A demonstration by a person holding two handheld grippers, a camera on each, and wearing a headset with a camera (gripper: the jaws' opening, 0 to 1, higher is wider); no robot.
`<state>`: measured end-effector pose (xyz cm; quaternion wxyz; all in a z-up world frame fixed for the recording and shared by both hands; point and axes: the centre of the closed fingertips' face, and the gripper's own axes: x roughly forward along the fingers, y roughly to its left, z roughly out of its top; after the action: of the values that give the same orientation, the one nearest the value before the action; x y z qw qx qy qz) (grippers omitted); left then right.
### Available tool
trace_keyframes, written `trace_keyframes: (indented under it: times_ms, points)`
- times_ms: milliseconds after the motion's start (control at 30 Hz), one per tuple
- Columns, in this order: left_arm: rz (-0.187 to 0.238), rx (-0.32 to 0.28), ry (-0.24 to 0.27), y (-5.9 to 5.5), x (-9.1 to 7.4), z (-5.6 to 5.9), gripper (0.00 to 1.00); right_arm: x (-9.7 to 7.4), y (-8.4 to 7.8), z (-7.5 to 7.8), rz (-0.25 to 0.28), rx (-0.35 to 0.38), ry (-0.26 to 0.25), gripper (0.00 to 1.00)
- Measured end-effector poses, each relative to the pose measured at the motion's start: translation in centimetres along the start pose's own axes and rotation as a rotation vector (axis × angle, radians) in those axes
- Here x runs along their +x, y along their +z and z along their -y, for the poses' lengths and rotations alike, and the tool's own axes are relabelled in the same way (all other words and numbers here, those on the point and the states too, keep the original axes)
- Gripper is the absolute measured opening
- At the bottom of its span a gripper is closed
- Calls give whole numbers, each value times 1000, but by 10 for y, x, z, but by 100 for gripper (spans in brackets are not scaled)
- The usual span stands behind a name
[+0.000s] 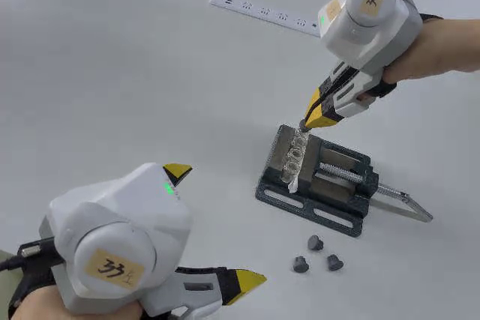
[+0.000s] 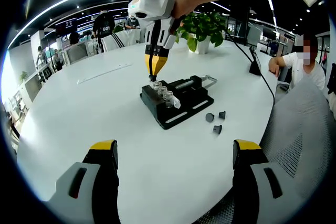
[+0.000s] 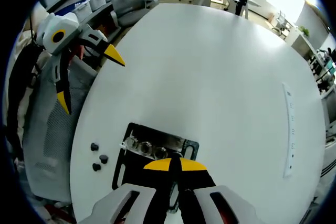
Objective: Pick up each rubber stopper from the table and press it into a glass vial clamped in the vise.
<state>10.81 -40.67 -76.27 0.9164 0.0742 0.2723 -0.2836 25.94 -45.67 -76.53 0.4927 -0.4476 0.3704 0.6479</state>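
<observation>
**Hidden or unclear**
- Left gripper: the lower edge of the head view cuts off its body. The jaws are spread wide and empty. It is held over the near side of the table, well apart from the vise.
- Stoppers: three lie loose on the table, near the vise. They are too small to show detail.
- Vials: a row is clamped upright in the vise. The glass is clear, so the count is hard to fix.
- Right gripper: the jaws are closed and the tips point down onto the vial at the far end of the row. The tips cover that vial's mouth, so it cannot be told whether a stopper sits between them. In the right gripper view, the jaws hide part of the vise.

**Surface and room**
- The table is white, round and matte. A white power strip lies on its far side.
- The left gripper view shows an open office with ceiling light strips and a potted plant beyond the vise. A seated person and a mesh chair are at the right.
</observation>
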Motion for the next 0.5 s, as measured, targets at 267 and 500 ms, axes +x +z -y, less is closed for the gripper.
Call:
trace_keyframes:
  times_ms: [267, 500]
  points:
    - [-4, -3, 0, -1, 0, 0, 90, 0, 0, -4, -28, -20, 8, 0]
    - [-9, -12, -2, -2, 1, 1, 90, 1, -1, -3, -40, -4, 13, 0]
